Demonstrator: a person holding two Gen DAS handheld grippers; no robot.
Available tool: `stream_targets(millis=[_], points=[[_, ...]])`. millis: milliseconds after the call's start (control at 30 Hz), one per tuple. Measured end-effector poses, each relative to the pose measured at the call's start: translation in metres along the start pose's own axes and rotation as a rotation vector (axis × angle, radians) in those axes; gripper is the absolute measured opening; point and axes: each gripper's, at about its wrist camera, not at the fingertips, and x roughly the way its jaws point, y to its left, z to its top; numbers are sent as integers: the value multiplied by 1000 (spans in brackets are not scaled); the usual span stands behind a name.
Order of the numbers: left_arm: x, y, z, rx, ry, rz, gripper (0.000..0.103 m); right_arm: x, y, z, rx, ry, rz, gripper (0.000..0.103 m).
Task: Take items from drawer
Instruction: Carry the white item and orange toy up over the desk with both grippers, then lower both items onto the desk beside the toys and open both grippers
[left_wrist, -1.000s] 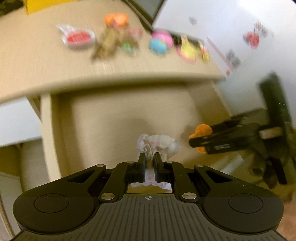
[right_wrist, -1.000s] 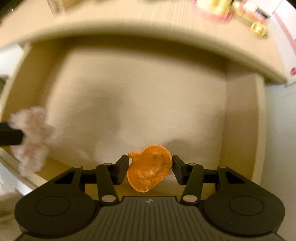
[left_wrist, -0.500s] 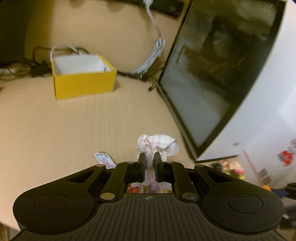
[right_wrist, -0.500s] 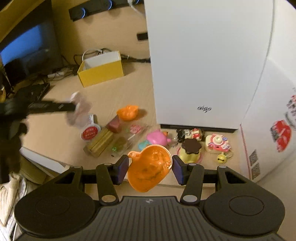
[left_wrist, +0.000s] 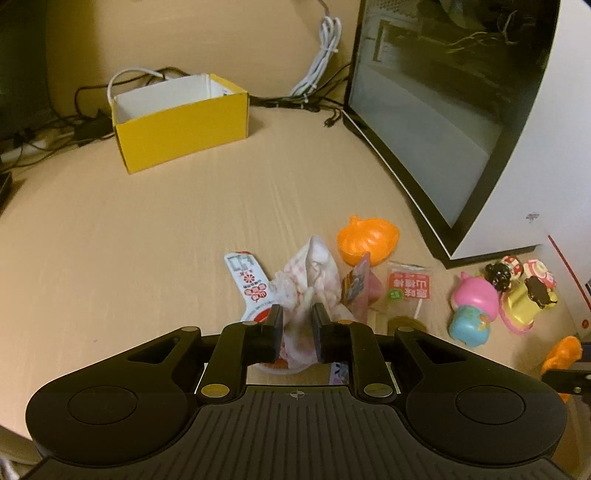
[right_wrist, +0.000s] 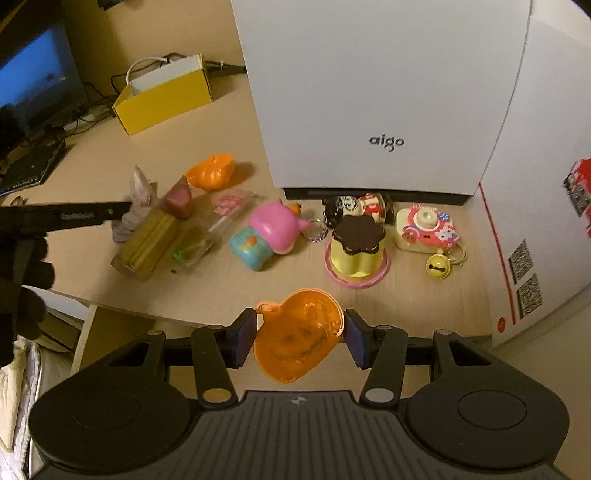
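My left gripper (left_wrist: 297, 325) is shut on a pink-and-white checked cloth bundle (left_wrist: 314, 280). It hangs low over the wooden desk (left_wrist: 147, 240), just above a red-and-white packet (left_wrist: 247, 284). My right gripper (right_wrist: 300, 332) is shut on an orange pumpkin-face shell (right_wrist: 295, 339), held over the desk's front edge (right_wrist: 369, 314). The right wrist view also shows the left gripper (right_wrist: 74, 216) at the left, with the cloth bundle (right_wrist: 136, 199) at its tip. Under the desk edge at lower left, a tan panel (right_wrist: 110, 325) shows, possibly the drawer.
Several items lie in a row on the desk: another orange pumpkin shell (left_wrist: 367, 240), a lollipop packet (left_wrist: 408, 288), a pink-and-blue toy (right_wrist: 269, 232), a yellow pudding toy (right_wrist: 356, 247) and a toy camera (right_wrist: 424, 229). A white PC case (right_wrist: 369, 92) and a yellow box (left_wrist: 181, 125) stand behind.
Both grippers rose out of the drawer with their items and came over the desktop. Since half a second ago they have moved lower and closer to the row of items.
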Motion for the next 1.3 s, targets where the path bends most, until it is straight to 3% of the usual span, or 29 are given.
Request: stream_targets(millis=[400, 633, 900, 1100, 1300], points=[[-30, -1, -5, -13, -10, -35, 19, 4, 2, -1, -13, 3, -18, 51], [-44, 1, -13, -25, -10, -31, 19, 8, 24, 31, -53, -53, 26, 51], [-43, 9, -26, -49, 37, 22, 19, 50, 71, 77, -196, -145, 61, 51], [-36, 18, -25, -62, 73, 67, 19, 80, 88, 86, -280, -172, 51, 51], [-25, 18, -19, -57, 92, 64, 19, 101, 87, 88, -315, -164, 18, 51]])
